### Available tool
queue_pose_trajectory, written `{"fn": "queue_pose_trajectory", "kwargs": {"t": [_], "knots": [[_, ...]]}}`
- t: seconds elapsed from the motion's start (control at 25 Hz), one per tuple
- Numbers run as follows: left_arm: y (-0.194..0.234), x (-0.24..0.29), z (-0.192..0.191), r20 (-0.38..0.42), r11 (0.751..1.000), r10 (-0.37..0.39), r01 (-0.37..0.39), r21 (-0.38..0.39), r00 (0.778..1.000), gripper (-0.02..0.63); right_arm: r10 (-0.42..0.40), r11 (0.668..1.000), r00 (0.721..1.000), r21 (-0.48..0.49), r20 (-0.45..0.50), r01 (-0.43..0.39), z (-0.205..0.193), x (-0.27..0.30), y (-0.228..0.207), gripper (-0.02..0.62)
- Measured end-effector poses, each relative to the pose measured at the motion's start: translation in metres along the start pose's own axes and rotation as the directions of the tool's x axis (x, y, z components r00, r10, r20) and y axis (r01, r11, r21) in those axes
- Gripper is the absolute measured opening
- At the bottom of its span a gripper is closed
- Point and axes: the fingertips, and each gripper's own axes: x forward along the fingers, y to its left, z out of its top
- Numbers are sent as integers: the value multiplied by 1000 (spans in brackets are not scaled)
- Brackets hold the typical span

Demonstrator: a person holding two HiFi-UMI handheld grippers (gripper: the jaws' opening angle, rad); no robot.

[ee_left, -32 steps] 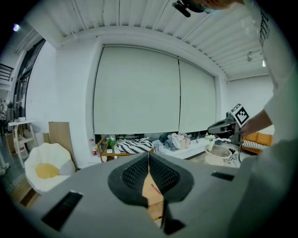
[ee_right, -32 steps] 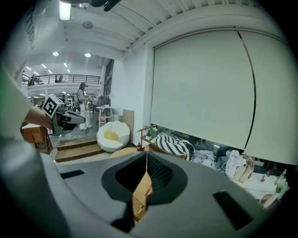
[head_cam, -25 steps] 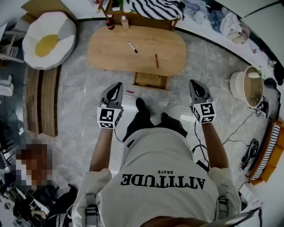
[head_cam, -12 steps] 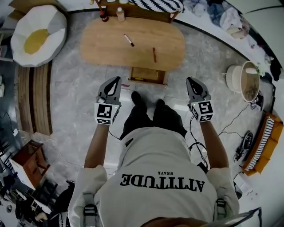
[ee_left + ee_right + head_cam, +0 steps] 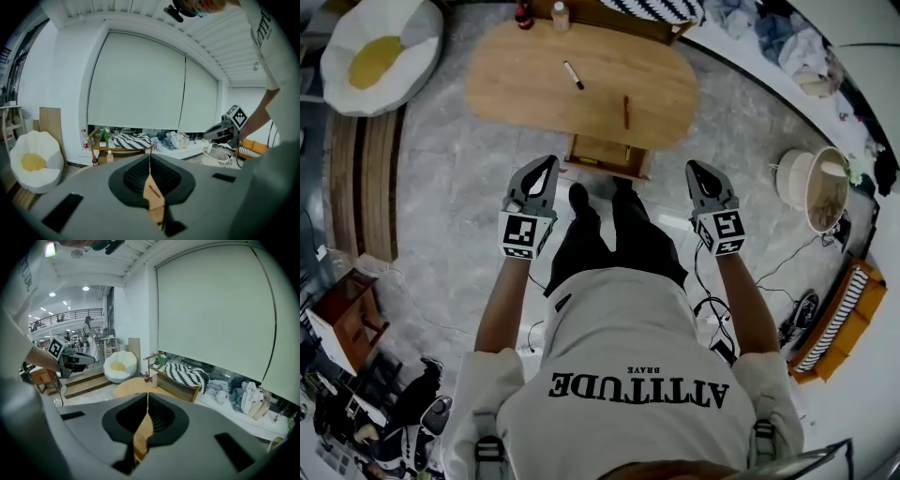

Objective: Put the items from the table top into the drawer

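The person's white T-shirt fills the near part of the head view, and both bare forearms reach forward from it. The left claw (image 5: 549, 161) and the right claw (image 5: 693, 166) hang over the grey tiled floor (image 5: 450, 178), one on each side of the person's dark-trousered legs, both short of the desk. Each carries its marker cube on top.

In the left gripper view the left claw (image 5: 149, 157) has its jaws pressed together with nothing between them. The right gripper view shows the right claw (image 5: 147, 395) the same way, closed and empty.

Just beyond the person's feet the wooden drawer (image 5: 605, 156) stands pulled out from the middle of the desk's near edge. The oval wooden desk (image 5: 511, 89) lies past it. A brown pen (image 5: 626, 112) rests right of the middle, close to the near edge and just above the drawer. A black-and-white marker pen (image 5: 573, 75) lies further in, near the middle, apart from the pen.

Two small bottles (image 5: 560, 13) stand at the desk's far edge; whether on it or just behind cannot be told. A white beanbag with a yellow centre (image 5: 380, 52) sits on the floor off the desk's left end, and a pale basket (image 5: 816, 187) well to the right.
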Motion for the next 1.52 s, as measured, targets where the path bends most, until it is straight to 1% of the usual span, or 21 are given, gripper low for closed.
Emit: {"fn": "queue_pose_trajectory", "kwargs": {"t": [0.16,0.36,0.6,0.8,0.92,1.12,1.32,1.52], "knots": [[-4,11,0,0,999,48,-48,-26,999,23,53,999,998,2,-21,-53,-4,22,-14,21],[-8,37,-10,-30,994,97,-99,-50,995,23,141,990,987,-6,-75,-141,-18,60,-31,21],[1,63,-41,-69,983,154,-160,-91,986,23,226,973,962,-6,-151,-230,-44,110,-42,21],[10,82,-65,-98,971,197,-208,-115,975,23,276,960,939,11,-203,-280,-69,152,-50,22],[14,93,-78,-112,966,215,-228,-123,970,23,292,956,929,35,-229,-292,-86,177,-56,23],[20,102,-101,-126,957,238,-255,-141,963,23,300,954,915,90,-268,-287,-114,212,-60,23],[27,110,-132,-137,947,248,-270,-173,959,23,297,955,904,95,-308,-281,-142,244,-57,23],[34,119,-163,-155,948,238,-265,-179,959,23,290,957,896,109,-337,-269,-171,273,-57,25]]}}
